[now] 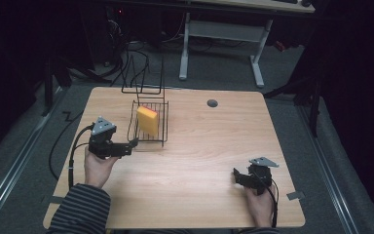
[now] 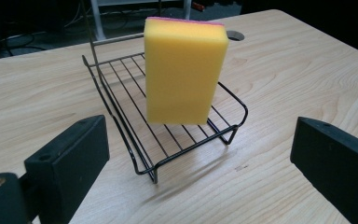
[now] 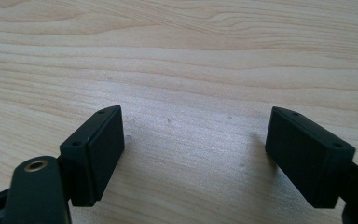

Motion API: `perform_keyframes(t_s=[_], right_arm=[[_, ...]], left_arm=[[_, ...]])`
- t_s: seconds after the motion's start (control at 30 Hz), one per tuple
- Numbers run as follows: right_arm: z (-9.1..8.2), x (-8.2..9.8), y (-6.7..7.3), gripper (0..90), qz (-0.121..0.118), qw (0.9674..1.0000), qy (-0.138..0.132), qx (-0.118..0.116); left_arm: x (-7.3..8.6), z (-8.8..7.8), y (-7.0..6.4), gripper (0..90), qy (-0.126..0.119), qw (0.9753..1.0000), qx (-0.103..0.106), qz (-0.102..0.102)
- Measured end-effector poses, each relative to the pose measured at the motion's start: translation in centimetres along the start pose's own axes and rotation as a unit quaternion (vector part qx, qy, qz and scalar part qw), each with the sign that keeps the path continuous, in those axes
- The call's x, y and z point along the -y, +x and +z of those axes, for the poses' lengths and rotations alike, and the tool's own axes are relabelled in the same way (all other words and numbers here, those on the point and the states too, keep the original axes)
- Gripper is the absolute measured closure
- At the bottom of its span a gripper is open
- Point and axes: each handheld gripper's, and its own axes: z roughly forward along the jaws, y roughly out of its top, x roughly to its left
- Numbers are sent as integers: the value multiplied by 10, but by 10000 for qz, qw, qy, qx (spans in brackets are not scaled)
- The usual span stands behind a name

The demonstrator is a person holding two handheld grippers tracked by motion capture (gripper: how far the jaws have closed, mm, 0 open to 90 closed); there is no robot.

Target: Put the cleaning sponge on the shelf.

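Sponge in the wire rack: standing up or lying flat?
Standing upright. The yellow sponge rests on its short end on the black wire rack, pink layer at the back.

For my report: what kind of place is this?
Probably a lab or workshop. A wooden table stands on grey carpet, cables lie tangled behind it, and a white desk frame stands beyond.

One sponge [image 2: 185,70], one wire rack [image 2: 135,154]

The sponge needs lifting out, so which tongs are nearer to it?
Left. The left tongs sit beside the wire rack holding the sponge; the right tongs rest far across the table.
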Motion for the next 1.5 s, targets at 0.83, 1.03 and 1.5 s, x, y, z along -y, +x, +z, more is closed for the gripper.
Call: perform_keyframes(t_s=[0.83, 1.03, 1.5], right_arm=[[0, 0, 0, 196, 0, 10000, 0, 0], [0, 0, 0, 196, -1, 10000, 0, 0], [0, 0, 0, 196, 6, 10000, 7, -1]], left_arm=[[20, -25, 2, 64, -146, 9997, -138, -129], [25, -27, 4, 71, -123, 9997, -140, -173], [41, -27, 9, 85, 8, 9994, -137, -328]])
